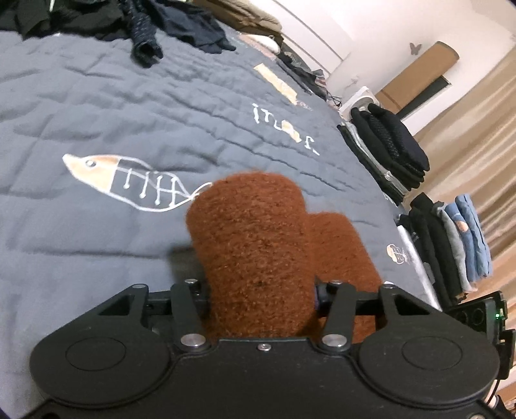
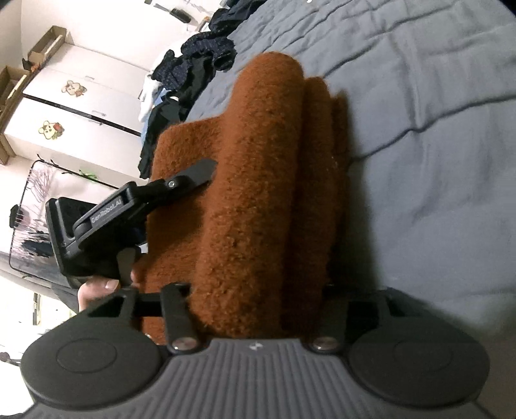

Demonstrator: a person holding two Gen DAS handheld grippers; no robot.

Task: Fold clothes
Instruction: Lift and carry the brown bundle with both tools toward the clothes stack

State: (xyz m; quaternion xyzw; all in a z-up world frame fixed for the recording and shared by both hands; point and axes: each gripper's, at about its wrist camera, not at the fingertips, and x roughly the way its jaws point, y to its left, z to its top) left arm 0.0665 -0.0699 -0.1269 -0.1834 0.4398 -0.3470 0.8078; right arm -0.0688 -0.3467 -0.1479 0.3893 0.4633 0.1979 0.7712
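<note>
A fuzzy rust-brown garment (image 1: 254,245), folded into a thick bundle, fills the jaws of my left gripper (image 1: 258,290), which is shut on it; its fingertips are hidden in the fabric. In the right wrist view the same brown bundle (image 2: 258,193) sits between the jaws of my right gripper (image 2: 254,290), which is shut on it. The left gripper's finger (image 2: 193,175) shows there, pressed on the bundle's left side. The bundle is held just above the grey quilt (image 1: 96,106).
Unfolded dark clothes (image 1: 154,29) lie heaped at the quilt's far edge, also in the right wrist view (image 2: 193,64). Stacks of folded clothes (image 1: 390,151) (image 1: 451,245) stand along the bed's right edge. A white cabinet (image 2: 74,106) stands at left.
</note>
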